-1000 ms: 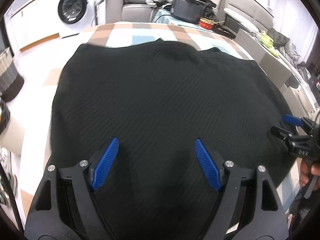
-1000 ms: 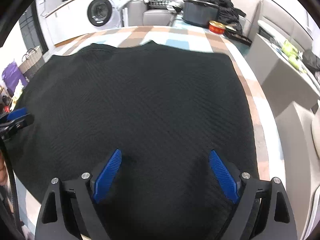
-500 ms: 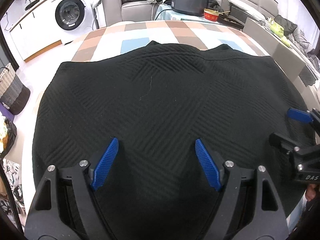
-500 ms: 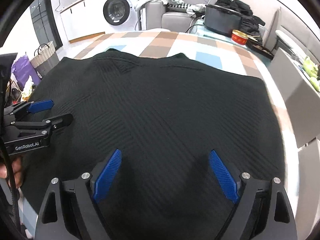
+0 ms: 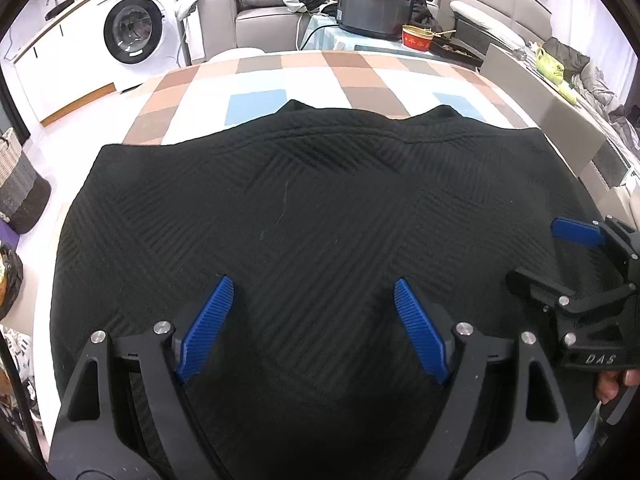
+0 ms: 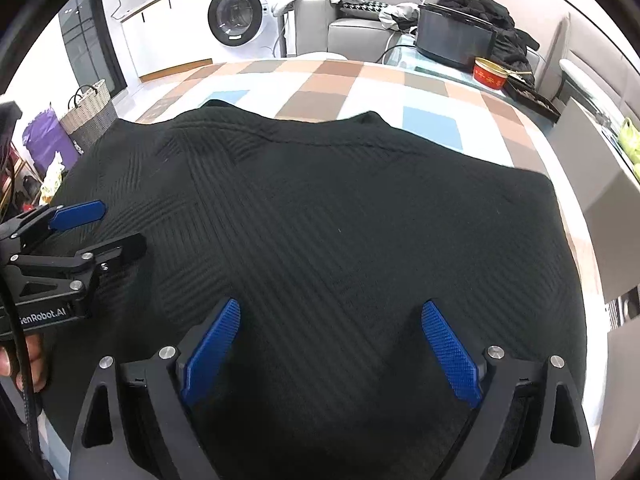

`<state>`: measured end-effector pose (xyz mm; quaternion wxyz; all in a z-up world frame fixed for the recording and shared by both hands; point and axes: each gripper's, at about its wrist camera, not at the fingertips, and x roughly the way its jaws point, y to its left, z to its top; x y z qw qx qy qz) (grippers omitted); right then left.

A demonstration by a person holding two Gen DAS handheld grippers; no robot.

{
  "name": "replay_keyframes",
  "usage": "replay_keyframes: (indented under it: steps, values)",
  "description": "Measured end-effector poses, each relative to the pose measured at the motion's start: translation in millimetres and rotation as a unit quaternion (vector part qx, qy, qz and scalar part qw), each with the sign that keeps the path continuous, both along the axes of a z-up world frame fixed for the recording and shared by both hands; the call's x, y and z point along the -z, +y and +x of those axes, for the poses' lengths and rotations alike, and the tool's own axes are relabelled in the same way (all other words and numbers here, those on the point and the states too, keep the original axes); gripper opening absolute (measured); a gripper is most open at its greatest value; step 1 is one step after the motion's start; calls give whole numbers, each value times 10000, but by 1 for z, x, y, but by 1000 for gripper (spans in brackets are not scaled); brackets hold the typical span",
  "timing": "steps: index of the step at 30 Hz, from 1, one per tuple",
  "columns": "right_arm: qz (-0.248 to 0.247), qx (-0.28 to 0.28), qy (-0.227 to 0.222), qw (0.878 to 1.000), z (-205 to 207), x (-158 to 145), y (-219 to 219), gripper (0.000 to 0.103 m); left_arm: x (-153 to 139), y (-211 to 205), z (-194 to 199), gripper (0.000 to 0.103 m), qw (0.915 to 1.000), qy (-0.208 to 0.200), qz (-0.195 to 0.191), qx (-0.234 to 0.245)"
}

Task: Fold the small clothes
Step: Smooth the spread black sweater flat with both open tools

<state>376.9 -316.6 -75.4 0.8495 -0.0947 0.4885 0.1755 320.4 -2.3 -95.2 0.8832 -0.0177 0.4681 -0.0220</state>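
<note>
Black ribbed garment lies flat on the checked desk. Both hand-held grippers, left and right, have drawn back toward its near hem, released, empty; folding not started.

a home: washing machine, sofa, laundry basket.

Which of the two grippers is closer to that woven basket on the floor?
Left. The left gripper hangs over the black garment's side nearest the woven basket; the right gripper is over the far side.
</note>
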Motion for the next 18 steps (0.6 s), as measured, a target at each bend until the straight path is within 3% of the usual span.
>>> replay_keyframes:
  steps: [13,18]
  values:
    - [101,3,-13,9999,16,5,0,95,6,-1,30,82,9999,-31,110,23]
    - [-14,548,-135,9984,27,7,-28,96,7,14,25,82,10000,-76,-8,-10]
